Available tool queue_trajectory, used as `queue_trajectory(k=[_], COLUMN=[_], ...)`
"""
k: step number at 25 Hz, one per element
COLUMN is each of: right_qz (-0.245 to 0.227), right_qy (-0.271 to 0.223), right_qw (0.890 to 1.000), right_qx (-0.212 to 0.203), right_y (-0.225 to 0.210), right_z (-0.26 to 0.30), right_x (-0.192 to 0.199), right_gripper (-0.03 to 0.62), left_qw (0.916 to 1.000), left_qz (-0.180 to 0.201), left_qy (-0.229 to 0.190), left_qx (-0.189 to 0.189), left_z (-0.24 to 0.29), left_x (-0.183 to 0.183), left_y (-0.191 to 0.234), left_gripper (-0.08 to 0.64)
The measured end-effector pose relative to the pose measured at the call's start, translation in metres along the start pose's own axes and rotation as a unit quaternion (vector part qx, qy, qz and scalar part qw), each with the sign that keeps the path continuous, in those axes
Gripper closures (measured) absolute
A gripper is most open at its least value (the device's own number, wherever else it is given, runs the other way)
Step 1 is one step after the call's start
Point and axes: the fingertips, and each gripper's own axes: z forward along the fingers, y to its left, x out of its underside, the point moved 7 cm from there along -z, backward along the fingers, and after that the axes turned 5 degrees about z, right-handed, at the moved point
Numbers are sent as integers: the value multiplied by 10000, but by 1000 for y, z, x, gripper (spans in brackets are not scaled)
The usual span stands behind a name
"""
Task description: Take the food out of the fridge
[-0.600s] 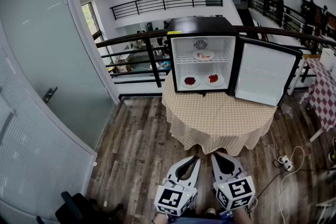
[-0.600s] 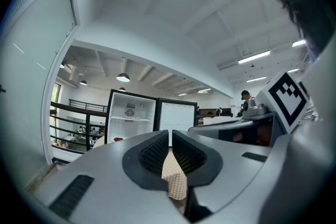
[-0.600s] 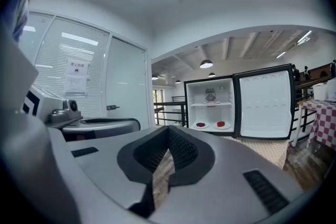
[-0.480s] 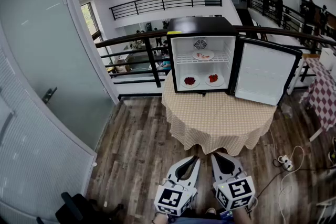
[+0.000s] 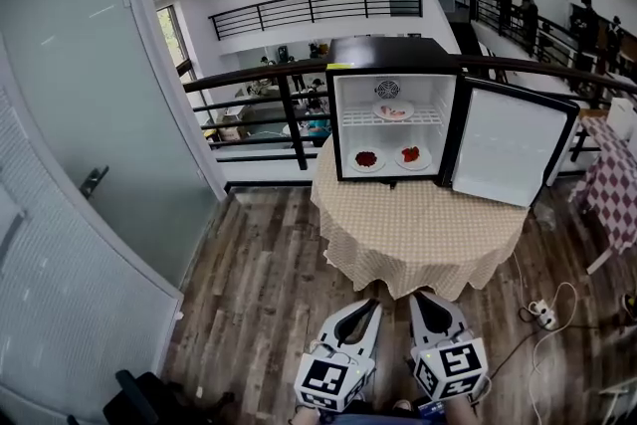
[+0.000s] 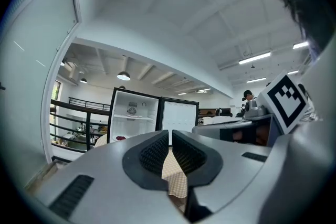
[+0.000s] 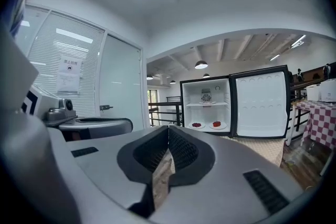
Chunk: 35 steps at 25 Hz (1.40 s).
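Presently: approach not begun; nothing gripped, nothing removed.

Left gripper [image 5: 364,308] and right gripper [image 5: 424,300] are held low over the wood-plank floor [image 5: 259,264], each with its jaws pressed together on nothing, well apart from the round table with a beige checked cloth [image 5: 423,229]. On it stands the small black fridge with a white interior [image 5: 390,51], its door [image 5: 513,146] swung open to the right. The food is inside: an upper white plate [image 5: 394,110] on the wire shelf, and on the bottom a plate of dark red food [image 5: 367,159] beside a plate of brighter red food [image 5: 410,155]. Likely faults:
- Jaws opened too late would push a plate deeper.
- A rim pinch on a shallow plate may tilt it and shed the food.
- The right gripper may strike the open door.
- The white power strip with cables [image 5: 542,312] on the floor may snag a foot.
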Motion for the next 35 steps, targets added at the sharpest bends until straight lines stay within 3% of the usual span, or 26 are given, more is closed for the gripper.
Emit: queue_trajectory(k=[11, 20, 28, 35], right_qz=[-54, -30, -126, -374], right_qy=[0, 244, 323, 255], right_qw=[9997, 9995, 9994, 9988], right_qx=[223, 213, 51, -194], right_y=[19, 16, -39, -120], right_z=[25, 39, 84, 138], right_x=[12, 28, 18, -24], right_gripper=[575, 575, 575, 575], left_qw=[9998, 9987, 9988, 9982], left_qz=[-11, -260, -238, -143], left_qy=[97, 355, 416, 295], left_qx=[162, 262, -22, -493], left_z=[-11, 3, 66, 162], left_x=[11, 31, 34, 15], left_y=[37, 49, 66, 80], left_gripper=[528, 528, 528, 528])
